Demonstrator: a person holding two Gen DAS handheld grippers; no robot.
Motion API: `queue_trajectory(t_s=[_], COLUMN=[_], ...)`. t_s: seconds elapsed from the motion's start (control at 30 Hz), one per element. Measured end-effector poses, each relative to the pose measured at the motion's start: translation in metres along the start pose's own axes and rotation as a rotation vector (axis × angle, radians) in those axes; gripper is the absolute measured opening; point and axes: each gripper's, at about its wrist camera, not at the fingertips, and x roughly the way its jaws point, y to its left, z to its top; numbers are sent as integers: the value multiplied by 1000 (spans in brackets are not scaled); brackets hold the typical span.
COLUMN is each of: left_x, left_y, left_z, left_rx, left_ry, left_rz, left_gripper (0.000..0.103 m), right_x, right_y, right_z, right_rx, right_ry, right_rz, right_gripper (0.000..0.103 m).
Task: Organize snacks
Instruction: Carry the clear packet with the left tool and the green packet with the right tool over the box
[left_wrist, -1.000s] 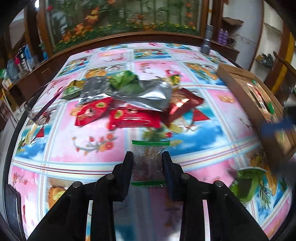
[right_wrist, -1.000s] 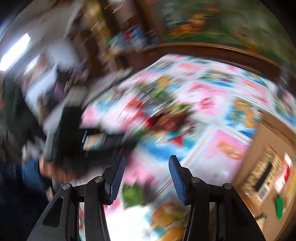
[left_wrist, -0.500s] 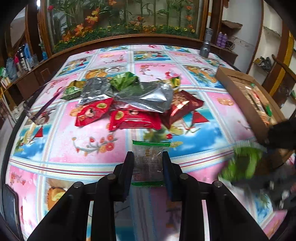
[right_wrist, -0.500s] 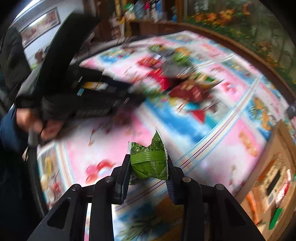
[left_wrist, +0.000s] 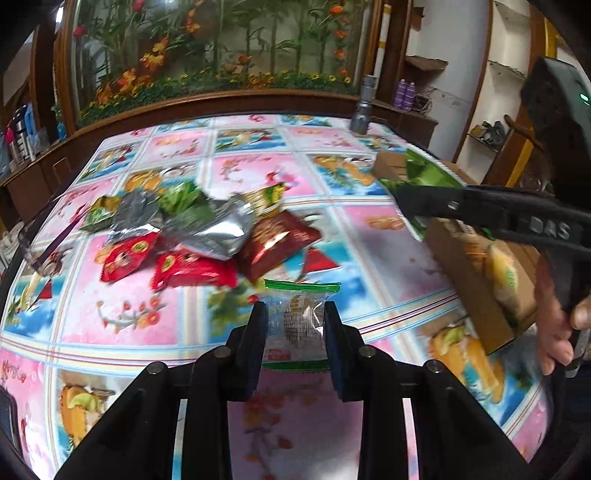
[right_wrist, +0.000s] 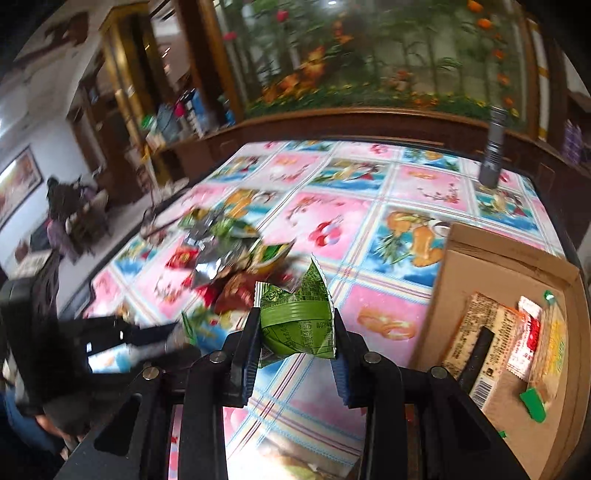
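Note:
My left gripper (left_wrist: 295, 321) is shut on a clear snack packet with green ends (left_wrist: 297, 325), held just above the patterned tablecloth (left_wrist: 122, 325). Beyond it lies a heap of snacks: red packets (left_wrist: 192, 271), a silver bag (left_wrist: 207, 229), a dark red bag (left_wrist: 277, 240). My right gripper (right_wrist: 295, 328) is shut on a crumpled green packet (right_wrist: 295, 321). In the left wrist view that same right gripper (left_wrist: 413, 206) hangs over the near corner of the cardboard box (left_wrist: 476, 280) with the green packet (left_wrist: 424, 175). The box (right_wrist: 454, 288) holds several packets.
A grey metal flashlight (right_wrist: 493, 147) stands at the table's far edge. A wooden cabinet with a flower panel (left_wrist: 221, 48) runs behind the table. A hand (left_wrist: 557, 325) grips the right tool's handle. Spectacles (left_wrist: 44, 240) lie at the table's left edge.
The right gripper has shut on the green packet, lifted it off the table and swung it toward the box. The left gripper, still on the clear packet, has risen and shifted a little.

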Motion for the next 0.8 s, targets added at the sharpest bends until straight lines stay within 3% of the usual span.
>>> queue_trajectory(t_s=[0.3,0.8], left_x=[4,10], left_y=[-23,-63], left_z=[2,21], left_rx=[38,80], left_ry=[-2,-25], left_rz=[-41,-132], left_gripper=[29,29], right_x=[1,-28], right_y=[-31,-102], right_z=[2,1], right_rx=[140,399], right_ry=[5,-73], right_rz=[-41,-80], right_gripper=[36,36])
